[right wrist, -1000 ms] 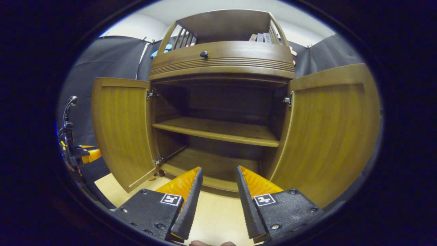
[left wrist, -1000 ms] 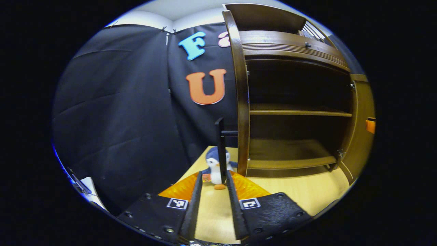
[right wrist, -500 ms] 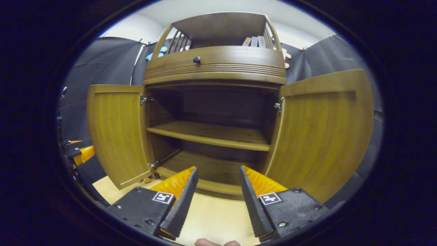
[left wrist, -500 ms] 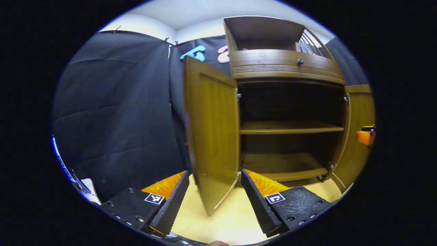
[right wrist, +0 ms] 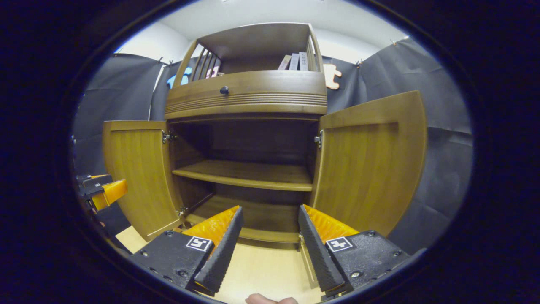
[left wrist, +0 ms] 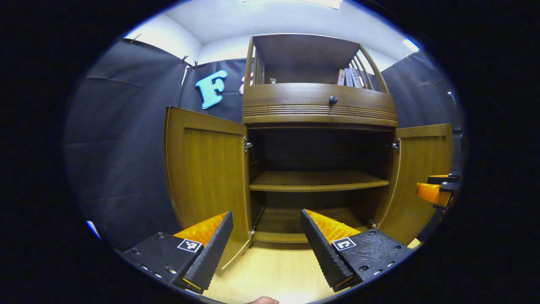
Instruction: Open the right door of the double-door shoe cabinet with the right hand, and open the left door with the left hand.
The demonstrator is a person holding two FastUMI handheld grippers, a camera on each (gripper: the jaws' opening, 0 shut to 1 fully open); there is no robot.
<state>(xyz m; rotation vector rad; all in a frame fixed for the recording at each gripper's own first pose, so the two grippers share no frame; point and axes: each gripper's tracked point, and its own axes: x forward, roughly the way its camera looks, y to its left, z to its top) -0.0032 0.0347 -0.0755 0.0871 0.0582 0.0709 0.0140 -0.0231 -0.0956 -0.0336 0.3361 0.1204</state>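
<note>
Left door (left wrist: 206,177) swung wide at left of shoe cabinet (left wrist: 318,109), edge free. Left gripper (left wrist: 265,245) released, before cabinet, touching nothing. Right gripper (right wrist: 268,242) released likewise. Right door (right wrist: 371,164) swung wide at cabinet right.

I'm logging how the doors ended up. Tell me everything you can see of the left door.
The left door is a brown wooden panel with a recessed centre, upright and swung wide open. Metal hinges join it to the cabinet. Its bottom edge hangs above the pale floor. No tongs touch it.
</note>
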